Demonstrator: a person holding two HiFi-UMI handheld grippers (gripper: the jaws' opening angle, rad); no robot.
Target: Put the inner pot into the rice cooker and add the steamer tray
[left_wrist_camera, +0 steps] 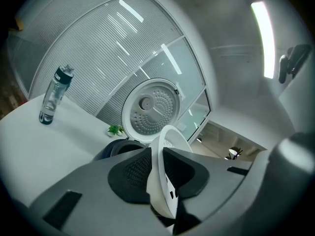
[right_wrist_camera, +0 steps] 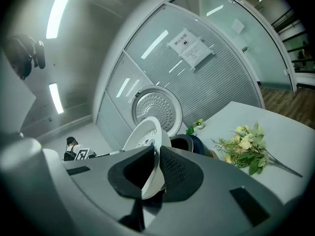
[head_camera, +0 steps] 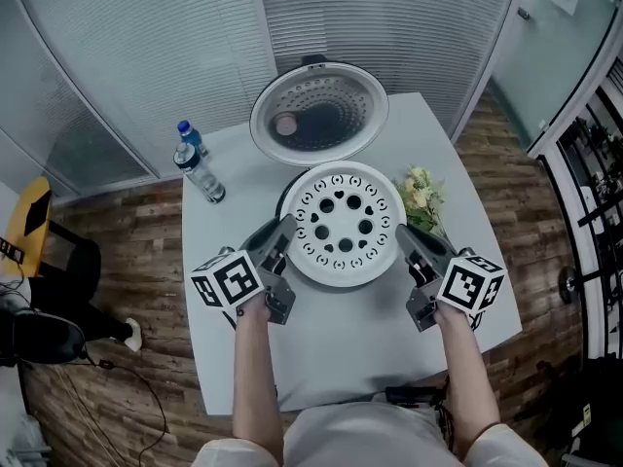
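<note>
- Nearest us, the left tool (left_wrist_camera: 160,172) is closed down to a narrow gap, its dark ribbed pads pinching the left rim of the white, round, perforated plastic steamer tray (head_camera: 348,224).
- The right tool (right_wrist_camera: 155,173) is likewise nearly closed, clamped on the opposite rim. Between them we carry the tray roughly level.
- The tray sits directly over the mouth of the dark, round-bodied rice cooker (left_wrist_camera: 114,150), which stands on the white surface (head_camera: 341,348). We cannot tell whether the tray's rim already rests on the cooker or hangs just above it.
- The inner pot is hidden beneath the tray. We judge it is already in place, so the step in hand is adding the tray.
- Next, we think, comes lowering both sides evenly until the tray seats, then opening both tools together and drawing them outward without tipping it.
- Behind the cooker body, its silver dimpled lid (head_camera: 318,113) stands open, clear of the tray.
- Farther left stands a clear water bottle with a blue cap (head_camera: 200,171), and at the right lies a spray of pale yellow flowers (head_camera: 421,195). Both are well apart from the work.
</note>
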